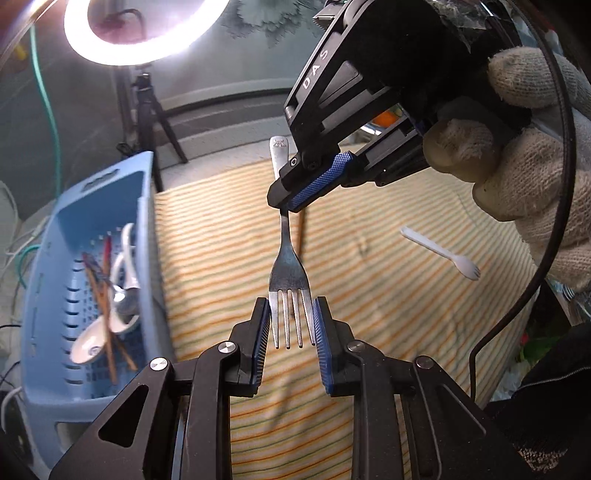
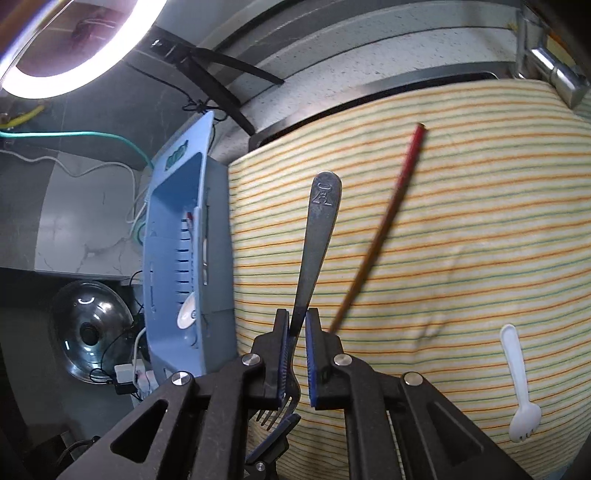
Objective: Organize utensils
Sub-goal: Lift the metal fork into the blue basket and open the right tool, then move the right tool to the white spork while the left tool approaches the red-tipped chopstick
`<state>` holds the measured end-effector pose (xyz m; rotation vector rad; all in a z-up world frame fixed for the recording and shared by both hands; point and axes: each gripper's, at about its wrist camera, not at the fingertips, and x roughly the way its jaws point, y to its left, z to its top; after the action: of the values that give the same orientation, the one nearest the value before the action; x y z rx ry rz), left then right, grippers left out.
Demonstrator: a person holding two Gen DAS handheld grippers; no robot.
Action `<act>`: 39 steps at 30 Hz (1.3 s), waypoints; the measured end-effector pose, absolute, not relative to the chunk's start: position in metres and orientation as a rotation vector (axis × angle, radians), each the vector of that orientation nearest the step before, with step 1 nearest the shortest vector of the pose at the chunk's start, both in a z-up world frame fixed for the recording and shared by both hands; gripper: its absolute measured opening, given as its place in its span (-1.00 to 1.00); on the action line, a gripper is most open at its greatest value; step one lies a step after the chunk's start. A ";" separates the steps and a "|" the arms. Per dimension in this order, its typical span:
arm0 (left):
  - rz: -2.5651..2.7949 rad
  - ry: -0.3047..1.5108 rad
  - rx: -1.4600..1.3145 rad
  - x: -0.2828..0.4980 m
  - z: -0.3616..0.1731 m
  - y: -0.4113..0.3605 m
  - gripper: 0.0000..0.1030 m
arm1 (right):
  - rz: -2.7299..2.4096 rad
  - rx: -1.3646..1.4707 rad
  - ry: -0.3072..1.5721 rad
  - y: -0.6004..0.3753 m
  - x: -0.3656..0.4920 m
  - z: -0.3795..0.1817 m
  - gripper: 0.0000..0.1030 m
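Note:
A metal fork (image 1: 289, 274) hangs in the air above the striped cloth (image 1: 388, 295). My right gripper (image 1: 286, 201) is shut on its handle; in the right wrist view the handle (image 2: 317, 236) runs up from between the right gripper's pads (image 2: 298, 332). My left gripper (image 1: 291, 325) stands around the fork's tines, its pads close on both sides, with narrow gaps showing. A blue basket (image 1: 92, 221) at the left holds spoons and chopsticks. A white plastic fork (image 1: 443, 253) and a red-tipped chopstick (image 2: 384, 225) lie on the cloth.
A ring light (image 1: 144, 26) on a tripod stands behind the basket. A glass pot lid (image 2: 88, 332) and cables lie left of the basket. A metal bracket (image 2: 561, 77) sits at the cloth's far right corner.

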<state>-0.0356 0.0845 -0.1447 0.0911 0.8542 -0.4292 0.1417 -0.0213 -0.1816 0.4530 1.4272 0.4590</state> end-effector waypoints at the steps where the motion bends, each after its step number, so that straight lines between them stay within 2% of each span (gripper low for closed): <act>1: -0.414 0.848 0.087 -0.035 -0.142 0.091 -0.57 | 0.477 0.448 1.422 -0.013 0.144 -0.176 -0.86; 8: -0.306 0.827 0.056 -0.029 -0.135 0.137 -0.57 | 0.584 0.385 1.404 0.050 0.156 -0.153 -0.88; 20: -0.161 0.851 -0.016 -0.011 -0.146 0.203 -0.59 | 0.709 0.268 1.415 0.154 0.171 -0.151 -0.91; 25: -0.100 0.883 -0.026 -0.006 -0.153 0.217 -0.71 | 0.730 0.236 1.430 0.180 0.177 -0.158 -0.94; 26: -0.097 0.886 -0.031 -0.006 -0.153 0.219 -0.80 | 0.732 0.229 1.430 0.184 0.178 -0.160 -0.95; 29: -0.094 0.899 -0.047 -0.004 -0.154 0.225 -0.80 | 0.747 0.209 1.427 0.193 0.179 -0.162 -0.95; 33: -0.075 0.915 -0.067 -0.002 -0.154 0.229 -0.80 | 0.761 0.159 1.413 0.200 0.179 -0.159 -0.87; 36: -0.064 0.910 -0.078 -0.004 -0.151 0.232 -0.77 | 0.763 0.139 1.392 0.197 0.179 -0.155 -0.64; 39: -0.064 0.909 -0.083 -0.006 -0.149 0.231 -0.76 | 0.768 0.121 1.373 0.189 0.177 -0.151 -0.61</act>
<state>-0.0056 0.2311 -0.1490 -0.0829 0.9093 -0.0640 0.1770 0.1894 -0.1513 0.1206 1.3732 0.7678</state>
